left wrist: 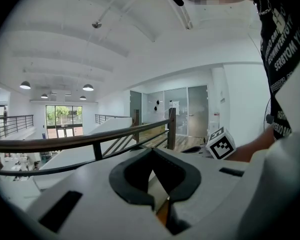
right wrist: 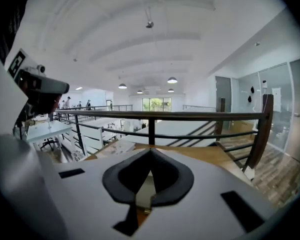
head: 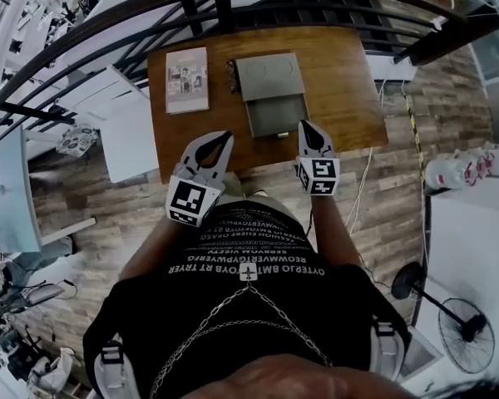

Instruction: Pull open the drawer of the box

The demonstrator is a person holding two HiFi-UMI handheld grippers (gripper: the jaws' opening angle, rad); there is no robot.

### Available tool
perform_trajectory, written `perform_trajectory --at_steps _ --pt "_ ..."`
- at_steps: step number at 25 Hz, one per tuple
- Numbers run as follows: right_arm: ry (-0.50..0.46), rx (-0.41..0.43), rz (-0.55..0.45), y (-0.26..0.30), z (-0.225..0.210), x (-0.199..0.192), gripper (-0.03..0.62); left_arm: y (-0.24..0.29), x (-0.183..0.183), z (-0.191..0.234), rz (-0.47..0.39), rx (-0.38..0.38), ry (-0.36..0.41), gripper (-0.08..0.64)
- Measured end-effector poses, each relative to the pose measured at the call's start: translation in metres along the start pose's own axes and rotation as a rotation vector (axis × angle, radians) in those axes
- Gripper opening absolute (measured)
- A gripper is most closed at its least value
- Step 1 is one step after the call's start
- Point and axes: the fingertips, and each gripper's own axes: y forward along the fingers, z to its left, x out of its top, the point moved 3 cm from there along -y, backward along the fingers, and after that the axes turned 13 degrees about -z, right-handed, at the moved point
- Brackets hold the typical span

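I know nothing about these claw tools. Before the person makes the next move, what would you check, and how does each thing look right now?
1. Drawer pulled out of the box: ok, it juts toward the person.
2. Right gripper empty: ok, jaws together on nothing.
3. Left gripper empty: ok, jaws together on nothing.
4. Grippers off the box: ok, neither touches it.
5. Booklet out of the way: ok, beside the box.
6. Drawer's contents: cannot tell.
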Motion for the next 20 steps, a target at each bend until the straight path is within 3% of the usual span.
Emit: perform_trajectory --at_steps 10,20 --pt "-0.064 0.053 -0.124 -0.035 0.012 0.075 -0.003 0.007 0.004 -0.018 -0.022 -0.027 -0.024 0.005" --pt "-0.033 0.046 -0.140 -0.045 0.003 0.084 -0.003 0.036 0.000 -0.041 -0.008 -0.108 -0.030 0.005"
